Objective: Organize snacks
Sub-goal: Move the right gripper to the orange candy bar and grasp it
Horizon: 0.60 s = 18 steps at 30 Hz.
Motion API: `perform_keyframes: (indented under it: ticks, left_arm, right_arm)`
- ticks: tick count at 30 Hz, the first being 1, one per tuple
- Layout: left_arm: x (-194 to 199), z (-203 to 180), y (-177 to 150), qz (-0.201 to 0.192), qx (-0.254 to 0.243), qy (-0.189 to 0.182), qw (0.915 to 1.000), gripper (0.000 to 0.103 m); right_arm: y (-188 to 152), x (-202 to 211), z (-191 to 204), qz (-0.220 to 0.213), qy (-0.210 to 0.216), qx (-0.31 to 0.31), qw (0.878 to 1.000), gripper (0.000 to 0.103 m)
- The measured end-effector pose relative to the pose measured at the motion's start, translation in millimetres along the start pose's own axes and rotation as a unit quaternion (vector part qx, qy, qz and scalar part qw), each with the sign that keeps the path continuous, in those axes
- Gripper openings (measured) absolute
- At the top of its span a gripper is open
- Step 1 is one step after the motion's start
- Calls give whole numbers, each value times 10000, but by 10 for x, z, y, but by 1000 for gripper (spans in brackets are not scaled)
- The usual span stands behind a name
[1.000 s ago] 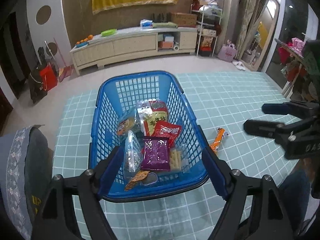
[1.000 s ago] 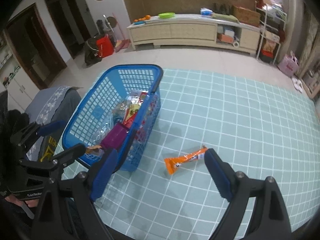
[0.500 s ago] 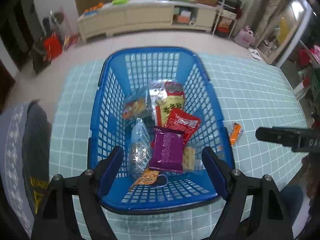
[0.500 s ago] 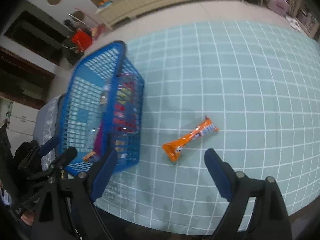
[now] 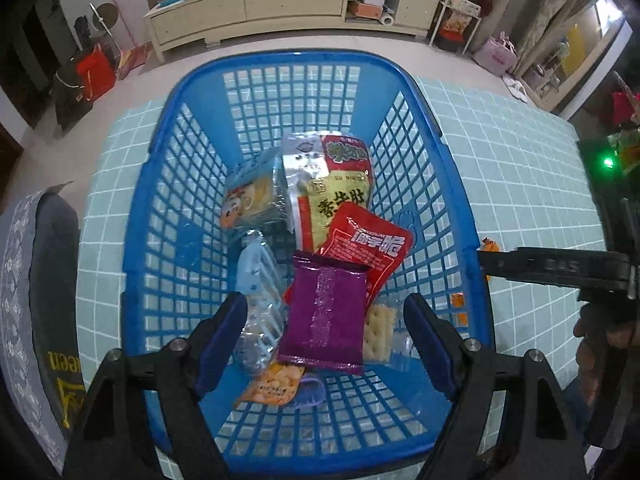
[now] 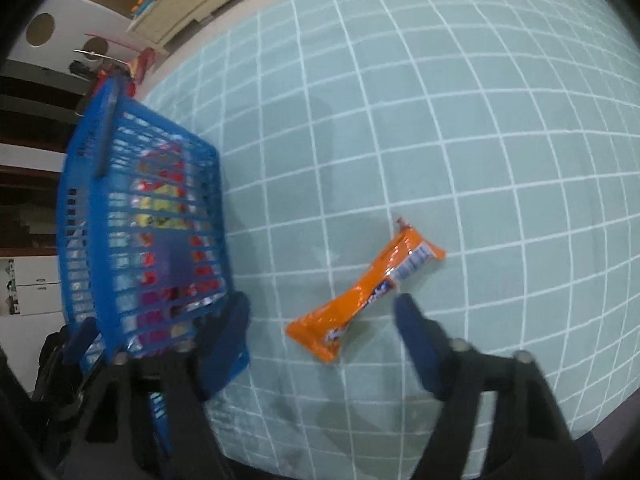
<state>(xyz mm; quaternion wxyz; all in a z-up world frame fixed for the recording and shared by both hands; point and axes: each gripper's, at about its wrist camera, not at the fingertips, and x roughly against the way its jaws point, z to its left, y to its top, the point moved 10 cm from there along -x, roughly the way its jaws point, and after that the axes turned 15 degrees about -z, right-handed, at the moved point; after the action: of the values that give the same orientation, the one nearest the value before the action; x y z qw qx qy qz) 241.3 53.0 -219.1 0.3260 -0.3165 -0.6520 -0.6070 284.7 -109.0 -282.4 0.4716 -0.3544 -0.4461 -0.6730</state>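
Right wrist view: my right tool (image 6: pixel 322 320), jaws spread (nothing held), hangs over the orange snack packet (image 6: pixel 366 290) on the tiled worktop (image 6: pixel 480 120); my left tool (image 5: pixel 324 320), likewise released, hovers above the blue basket (image 5: pixel 136 216) of snacks.

Left wrist: you look steeply down, close, into the blue basket (image 5: pixel 460 216).
Right wrist: you face down, close, at the checked cloth (image 6: pixel 460 120).
Shared: basket, cloth.
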Motion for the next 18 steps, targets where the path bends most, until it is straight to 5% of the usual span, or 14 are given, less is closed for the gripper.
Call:
perform_keyframes:
  ticks: [8,18]
  left_arm:
    - [-42,32,8,-2,5,7,10000,79]
    - [-36,65,-42,-29,11,15,10000,79]
  right_arm:
    - [-14,-226,-116,128,-301,-63,9994,46]
    - [-60,-184,-39,54,-187,132,9997,6]
